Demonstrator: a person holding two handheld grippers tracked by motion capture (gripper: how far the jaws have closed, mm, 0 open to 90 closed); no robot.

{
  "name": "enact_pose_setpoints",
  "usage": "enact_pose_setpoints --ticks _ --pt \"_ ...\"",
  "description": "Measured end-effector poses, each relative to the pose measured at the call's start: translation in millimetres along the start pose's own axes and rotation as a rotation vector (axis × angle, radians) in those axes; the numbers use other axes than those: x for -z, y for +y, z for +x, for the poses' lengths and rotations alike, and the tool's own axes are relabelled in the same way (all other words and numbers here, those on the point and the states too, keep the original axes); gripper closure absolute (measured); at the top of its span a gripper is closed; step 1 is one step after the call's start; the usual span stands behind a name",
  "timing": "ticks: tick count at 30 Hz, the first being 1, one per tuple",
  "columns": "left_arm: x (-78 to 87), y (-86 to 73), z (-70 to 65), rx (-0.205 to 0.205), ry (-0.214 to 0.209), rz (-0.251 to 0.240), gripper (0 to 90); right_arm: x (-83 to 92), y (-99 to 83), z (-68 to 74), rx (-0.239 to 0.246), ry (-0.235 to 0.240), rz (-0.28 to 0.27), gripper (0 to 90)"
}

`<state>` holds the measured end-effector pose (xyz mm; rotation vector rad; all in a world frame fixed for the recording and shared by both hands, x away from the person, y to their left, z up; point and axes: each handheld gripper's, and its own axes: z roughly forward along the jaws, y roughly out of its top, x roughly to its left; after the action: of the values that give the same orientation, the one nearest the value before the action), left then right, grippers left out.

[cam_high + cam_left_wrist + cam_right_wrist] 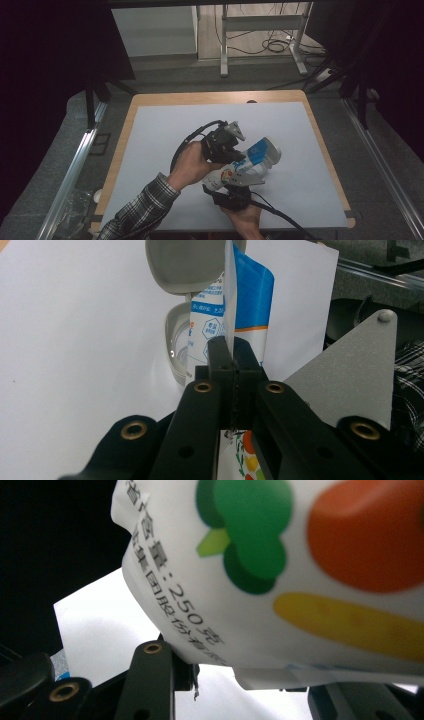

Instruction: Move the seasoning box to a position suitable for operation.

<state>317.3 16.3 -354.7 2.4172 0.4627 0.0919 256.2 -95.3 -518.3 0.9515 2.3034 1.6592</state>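
A white and blue pouch (252, 160) printed with coloured fruit shapes is held over the white sheet between both grippers. Its grey flip cap (185, 265) stands open above the round spout (176, 347). My left gripper (236, 156) comes from the left and is shut on the pouch's thin side seam (231, 300); in the left gripper view the jaws (233, 371) meet on that edge. My right gripper (226, 184) is below, near the front edge, shut on the pouch's bottom end (280, 580), which bulges between its jaws (250, 677).
A white sheet (165, 140) covers most of the wooden table (200, 97). Beyond the far edge, metal frame legs (224, 45) and loose cables (272, 46) lie on the floor. Dark curtains close both sides. A metal rail (70, 175) runs along the left.
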Motion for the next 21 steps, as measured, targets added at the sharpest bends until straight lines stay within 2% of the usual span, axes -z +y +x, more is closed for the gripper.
enact_pose_setpoints --ticks 15,21 --pt "-4.4 6.6 0.5 -0.009 -0.001 0.028 90.0 -0.9 2.4 -0.1 0.006 0.018 0.000 59.6" --pt "-4.7 10.1 3.3 -0.011 -0.004 0.055 90.0 -1.7 3.1 -0.8 0.000 0.026 0.001 59.6"
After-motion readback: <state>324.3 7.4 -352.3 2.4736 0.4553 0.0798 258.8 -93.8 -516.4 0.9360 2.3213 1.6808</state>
